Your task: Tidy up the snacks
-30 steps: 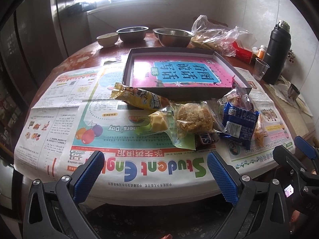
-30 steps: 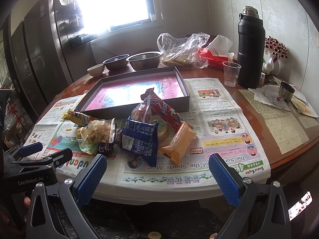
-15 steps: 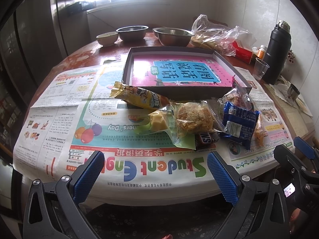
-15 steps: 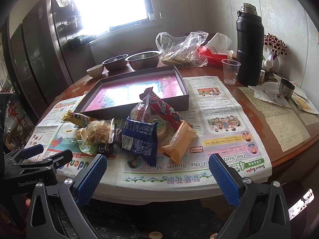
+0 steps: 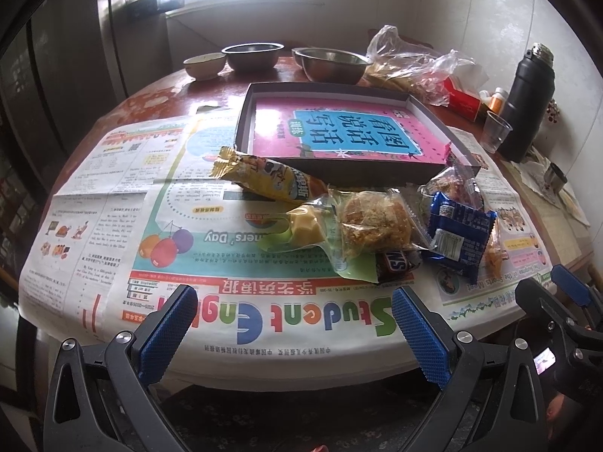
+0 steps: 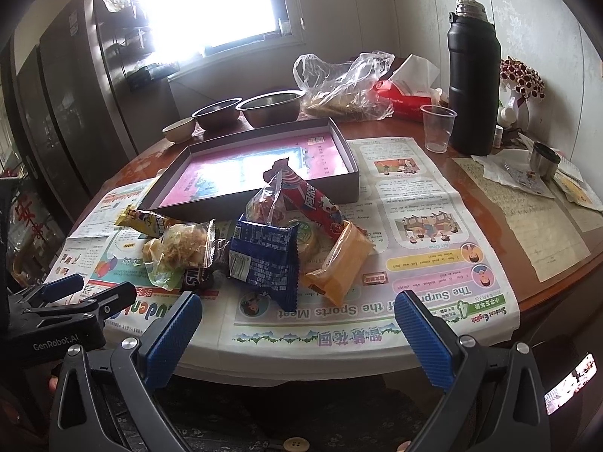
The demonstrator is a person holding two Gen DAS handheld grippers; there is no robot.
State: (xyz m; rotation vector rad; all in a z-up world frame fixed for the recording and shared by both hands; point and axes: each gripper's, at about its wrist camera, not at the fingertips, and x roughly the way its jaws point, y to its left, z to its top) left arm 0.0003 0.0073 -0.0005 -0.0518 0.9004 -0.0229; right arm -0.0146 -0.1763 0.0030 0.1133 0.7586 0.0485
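Snack pile [image 6: 260, 248] lies on the newspaper [image 5: 113, 203] mid-surface, blue packet [image 6: 264, 260] foremost; dark shallow box [image 6: 260, 173] just beyond at 12 o'clock. My left tool [image 5: 290, 324] and right tool [image 6: 297, 324] hang wide open, empty, at the near surface [image 6: 527, 226] edge.

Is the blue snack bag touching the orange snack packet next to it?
Touching. The right wrist view shows the blue snack bag overlapping the near edge of the orange snack packet, with no newspaper showing between them.
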